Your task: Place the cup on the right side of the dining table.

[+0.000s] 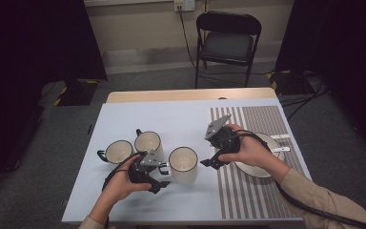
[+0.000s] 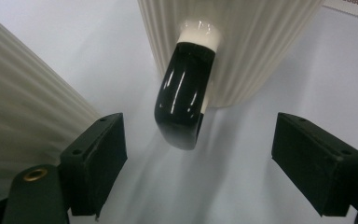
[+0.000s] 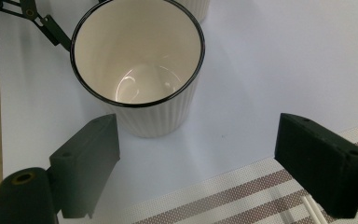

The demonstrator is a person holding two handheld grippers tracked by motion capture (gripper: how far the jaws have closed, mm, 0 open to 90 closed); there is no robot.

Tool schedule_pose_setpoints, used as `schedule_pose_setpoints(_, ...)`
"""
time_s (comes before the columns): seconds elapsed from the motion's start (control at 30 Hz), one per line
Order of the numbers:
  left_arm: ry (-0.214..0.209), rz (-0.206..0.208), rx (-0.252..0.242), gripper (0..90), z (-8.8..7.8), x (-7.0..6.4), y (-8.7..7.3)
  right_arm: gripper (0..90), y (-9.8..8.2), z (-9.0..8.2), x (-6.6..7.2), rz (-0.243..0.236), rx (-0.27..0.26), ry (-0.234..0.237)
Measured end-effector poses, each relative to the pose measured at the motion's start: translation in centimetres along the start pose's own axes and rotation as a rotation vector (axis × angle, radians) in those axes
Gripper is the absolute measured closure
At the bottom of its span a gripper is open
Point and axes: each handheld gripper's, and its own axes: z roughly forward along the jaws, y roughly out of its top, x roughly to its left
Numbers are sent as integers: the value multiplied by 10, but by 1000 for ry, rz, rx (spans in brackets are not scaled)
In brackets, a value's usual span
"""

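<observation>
**L gripper lined up on mug handle, jaws wide, nothing held**

Three ribbed cream mugs w/ black rims sit on the pale blue mat [image 1: 124, 119]. The near mug [image 1: 183, 164] is the one both grippers face. Left gripper [image 1: 159, 179] sits just at its 9 o'clock side, where the black handle [image 2: 182, 100] sticks out. In the left gripper view the handle hangs at 12 o'clock from the jaws, centred between them, long axis running roughly up-down, curving toward the camera. Jaws wide apart, clear gap each side, not touching the handle. A second mug wall [image 2: 23, 88] crowds the 9 o'clock jaw.

Right gripper [image 1: 208, 163] is at the mug's 3 o'clock, slightly farther off, also wide and empty; its view looks down into the mug from above. Behind the right hand a white plate [image 1: 271, 143] rests on the striped placemat [image 1: 257, 124].

Judgement: L is nearer and better placed; a short push fwd then close would take the handle.
</observation>
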Motion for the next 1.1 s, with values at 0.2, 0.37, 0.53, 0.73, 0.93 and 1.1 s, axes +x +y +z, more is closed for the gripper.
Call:
schedule_pose_setpoints(0.2,11,5,4,192,-1,0,0,131,5,5,-3,-1,14,0)
schedule_pose_setpoints(0.37,14,-6,2,202,-3,1,0,131,8,8,-4,5,14,2)
schedule_pose_setpoints(0.53,25,-16,-4,200,-4,4,-2,133,12,13,-5,4,31,3)
schedule_pose_setpoints(0.73,35,-22,-2,222,-5,5,-3,136,15,18,-5,14,34,9)
schedule_pose_setpoints(0.93,38,-35,-6,254,-5,6,-4,143,21,21,-6,35,29,24)
schedule_pose_setpoints(1.1,40,-35,-28,287,-6,6,-3,151,23,22,-4,55,38,43)
